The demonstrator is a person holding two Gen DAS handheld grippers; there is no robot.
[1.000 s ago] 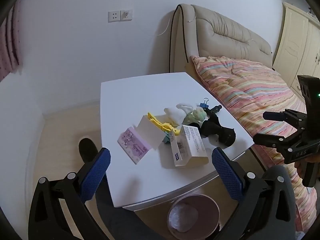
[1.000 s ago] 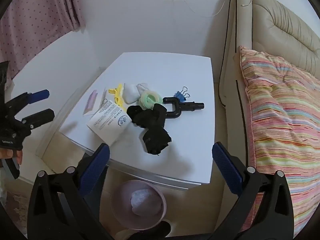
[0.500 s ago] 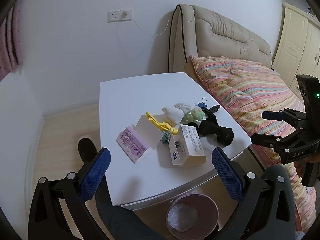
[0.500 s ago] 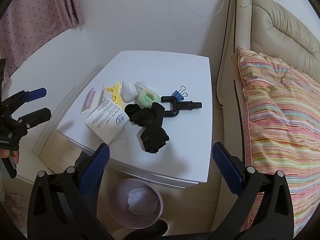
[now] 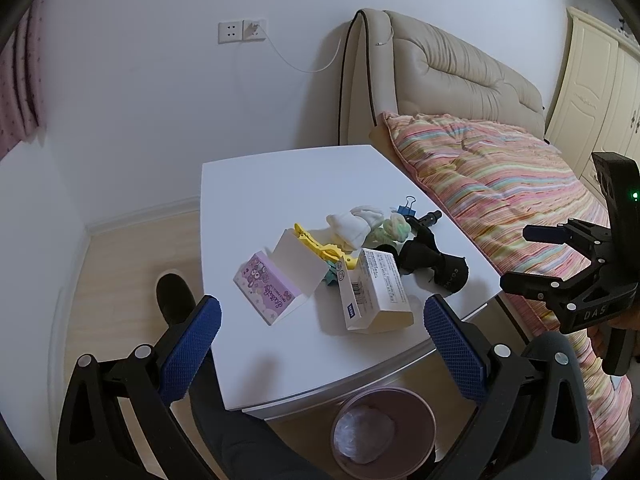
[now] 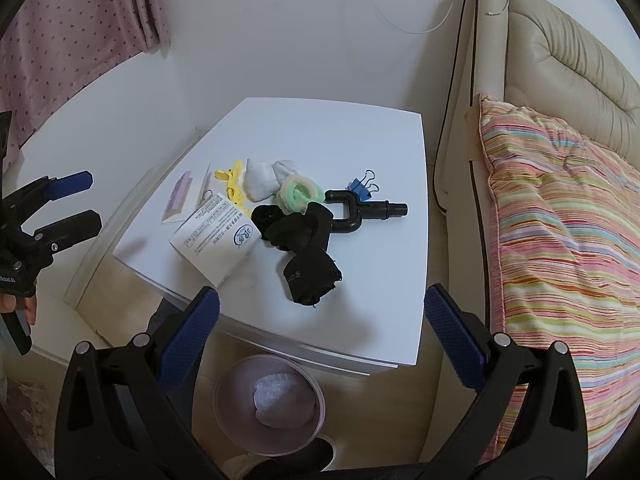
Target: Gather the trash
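Hovering both grippers spread and empty above the white table (image 5: pixel 256 184), I am sizing up the clutter: the left gripper (image 5: pixel 320 344) is facing the white carton (image 5: pixel 374 290), while the pink bin (image 6: pixel 268 404) is waiting below the table's near edge for drops.

The walls (image 5: pixel 140 100) are white, with a plug socket (image 5: pixel 242 31) and a thin white cord. A pink dotted curtain (image 6: pixel 72 28) hangs at one side. A bed with a puffy cream headboard (image 5: pixel 448 76) and a stripy blanket (image 6: pixel 560 240) stands beside the white table (image 5: pixel 280 176). The floor (image 5: pixel 120 280) is pale wood.
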